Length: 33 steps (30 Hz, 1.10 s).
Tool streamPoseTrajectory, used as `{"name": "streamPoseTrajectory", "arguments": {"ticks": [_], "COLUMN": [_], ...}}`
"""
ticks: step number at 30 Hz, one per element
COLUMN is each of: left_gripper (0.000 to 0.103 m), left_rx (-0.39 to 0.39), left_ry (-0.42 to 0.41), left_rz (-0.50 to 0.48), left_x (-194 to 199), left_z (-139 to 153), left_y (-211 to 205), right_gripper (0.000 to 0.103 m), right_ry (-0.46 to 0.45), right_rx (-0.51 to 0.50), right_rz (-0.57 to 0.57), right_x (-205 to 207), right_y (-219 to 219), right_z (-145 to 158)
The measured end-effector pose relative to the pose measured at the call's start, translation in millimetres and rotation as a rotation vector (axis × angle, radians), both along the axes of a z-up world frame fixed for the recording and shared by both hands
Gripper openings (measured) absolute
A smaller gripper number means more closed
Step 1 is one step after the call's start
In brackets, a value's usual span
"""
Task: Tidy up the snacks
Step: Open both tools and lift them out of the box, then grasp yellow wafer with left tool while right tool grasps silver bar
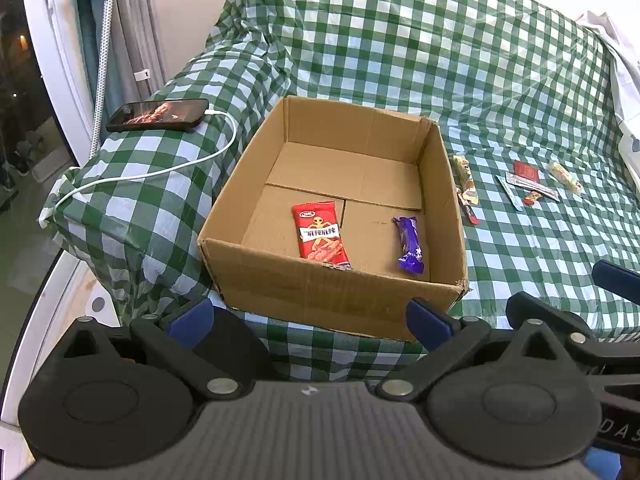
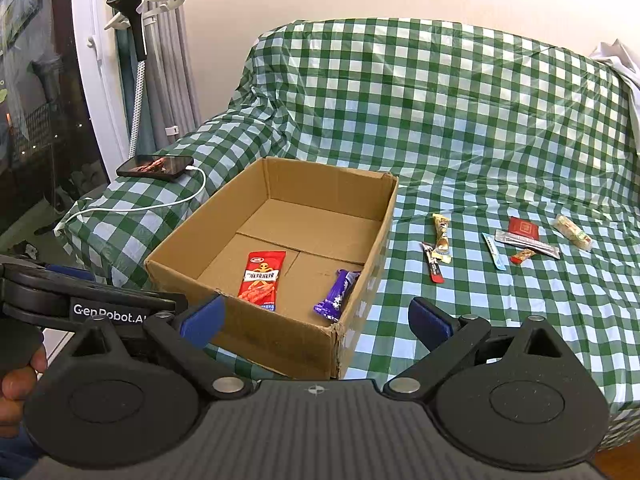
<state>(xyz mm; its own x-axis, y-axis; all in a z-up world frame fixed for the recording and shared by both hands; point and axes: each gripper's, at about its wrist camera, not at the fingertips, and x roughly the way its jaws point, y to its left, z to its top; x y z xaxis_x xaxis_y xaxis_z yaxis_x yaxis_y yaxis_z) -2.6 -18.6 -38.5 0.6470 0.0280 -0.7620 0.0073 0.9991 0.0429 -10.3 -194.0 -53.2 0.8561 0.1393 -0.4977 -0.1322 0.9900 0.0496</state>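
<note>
A green-checked cloth (image 2: 480,120) is carrying an open brown cardboard box (image 2: 256,344); both grippers, left gripper (image 1: 310,316) and right gripper (image 2: 316,318), are hanging wide and empty. The right should be approaching the yellow wrapped snack (image 2: 441,232) beside the box from above.

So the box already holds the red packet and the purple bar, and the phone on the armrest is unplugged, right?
Not quite. The cardboard box does hold the red packet and the purple bar, but the phone on the armrest is plugged in: a white cable runs from its end, clear in the left wrist view.
</note>
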Motion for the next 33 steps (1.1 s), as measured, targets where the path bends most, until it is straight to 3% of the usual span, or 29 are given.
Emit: {"name": "streamPoseTrajectory", "arguments": {"ticks": [8, 18, 25, 33], "left_gripper": [0.103, 0.103, 0.103, 0.103], "left_rx": [0.030, 0.107, 0.077, 0.031], "left_ry": [0.024, 0.060, 0.106, 0.161], "left_rz": [-0.009, -0.091, -0.172, -0.240], "left_x": [4.7, 23.9, 57.2, 116.7], "left_z": [-5.0, -11.6, -10.0, -15.3], "left_y": [-5.6, -41.5, -92.2, -160.6], "right_gripper": [0.098, 0.098, 0.098, 0.099], "right_ry": [0.021, 0.045, 0.021, 0.017], "right_rx": [0.017, 0.103, 0.156, 0.164], "right_rz": [0.004, -0.034, -0.158, -0.348], "right_x": [3.4, 14.0, 22.1, 41.8], "right_y": [-3.9, -35.3, -86.9, -175.8], "right_z": [-5.5, -17.6, -26.0, -35.6]}}
